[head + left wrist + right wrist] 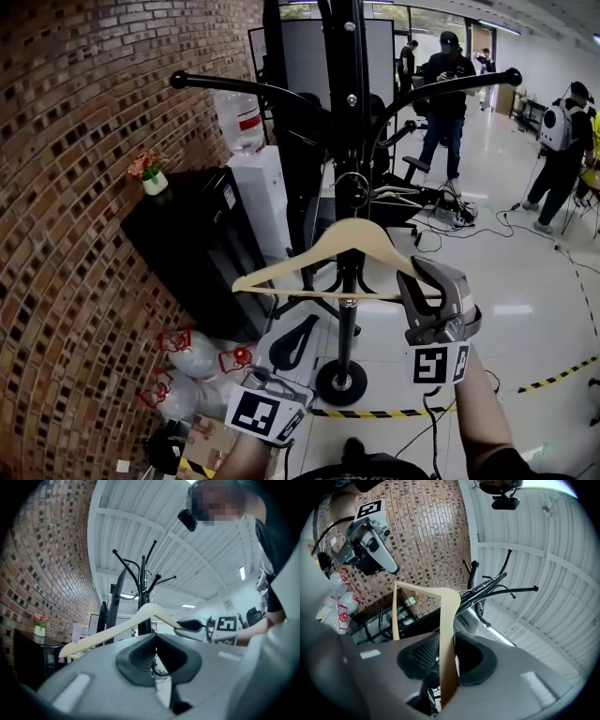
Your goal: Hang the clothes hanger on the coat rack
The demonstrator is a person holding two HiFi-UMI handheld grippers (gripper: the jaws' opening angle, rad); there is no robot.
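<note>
Before the coat rack (349,112), the wooden clothes hanger (352,234) lies across the black pole with its shoulders roughly level. Its metal hook (352,187) stands upright against the pole, below the upper pegs. Whether the hook bears on a peg cannot be told.

The right gripper (419,274) is to the right of the pole. Its pads pinch the hanger's right shoulder close to the end. In the right gripper view the pale wood (449,634) passes straight between the two dark pads (423,656), which sit against it on both sides.

The left gripper (305,328) is lower and to the left of the pole, near the round base (342,382), clear of the hanger. In the left gripper view its pads (140,656) are pressed together at the tips with nothing between them, and the hanger (117,629) crosses beyond them.

A black cabinet (202,253) stands left of the rack against the brick wall (75,187).
</note>
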